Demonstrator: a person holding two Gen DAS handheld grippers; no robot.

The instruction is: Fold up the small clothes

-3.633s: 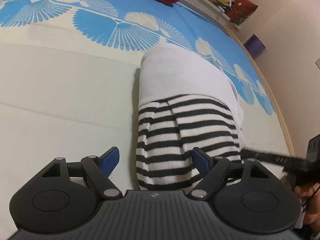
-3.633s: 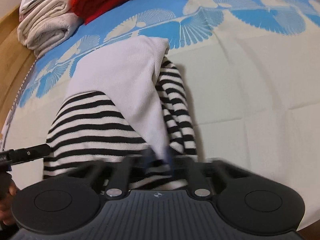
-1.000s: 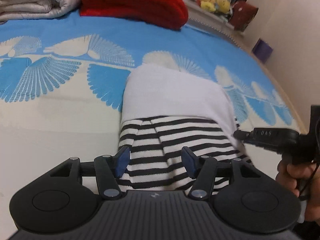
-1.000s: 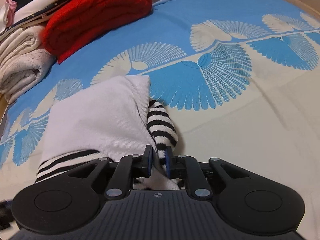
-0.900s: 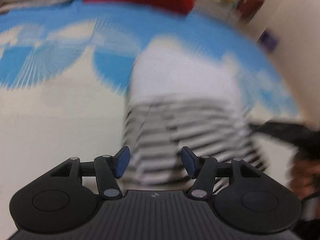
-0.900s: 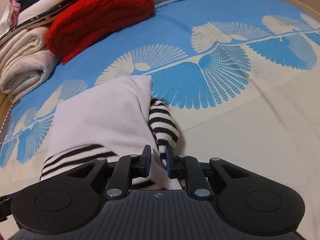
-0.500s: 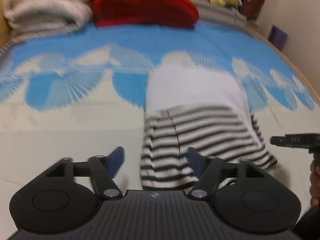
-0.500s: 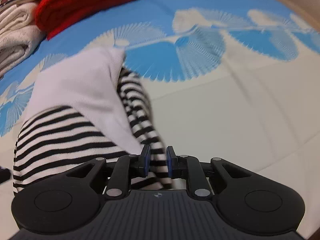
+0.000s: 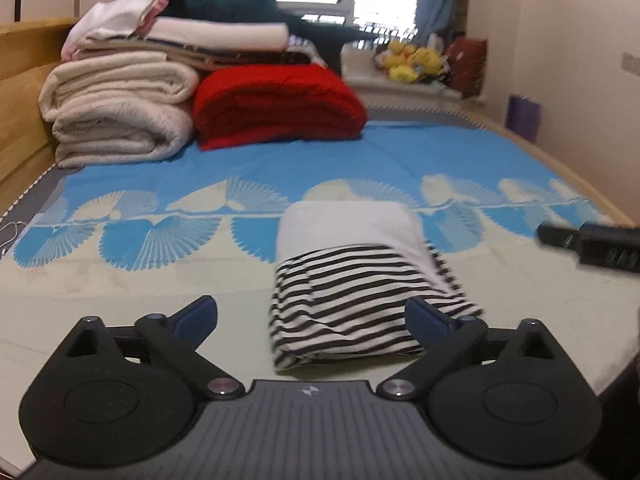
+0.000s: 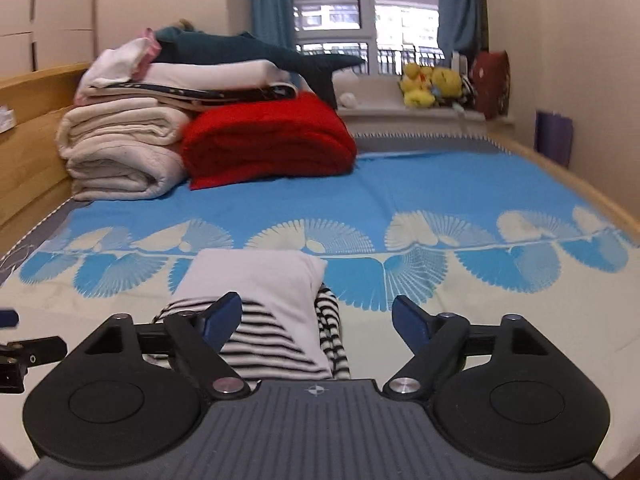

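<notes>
Two grippers hang over the bed with their jaws spreading apart, and neither has anything pinched between its blue pads. On the left gripper (image 9: 311, 318) the fingers (image 9: 195, 314) stand far apart and are opening; the striped end of the folded garment (image 9: 352, 280) shows in the gap between them, lying below on the bed and untouched by either pad. On the right gripper (image 10: 318, 318) the fingers (image 10: 409, 322) are likewise wide and opening; the garment (image 10: 260, 300) lies below its left pad and toward the middle, free of the pads.

Both tools tilt moderately downward, looking along the bed toward the window. In the left wrist view the right gripper's black tip pokes in at the right edge, blurred; in the right wrist view a black part of the left tool shows at the left edge.

The folded garment rests flat on the cream part of the bedspread (image 9: 120, 280), its white half reaching the band of fan patterns where the blue begins, its black-and-white striped half nearer the cameras, with a striped edge sticking out along its right side.

Farther back, well apart from the garment, a folded red blanket (image 9: 276, 108) sits beside a stack of cream blankets (image 9: 116, 116) topped with more folded linens and a dark plush toy. Yellow soft toys (image 10: 432, 82) sit on the window ledge beyond.
</notes>
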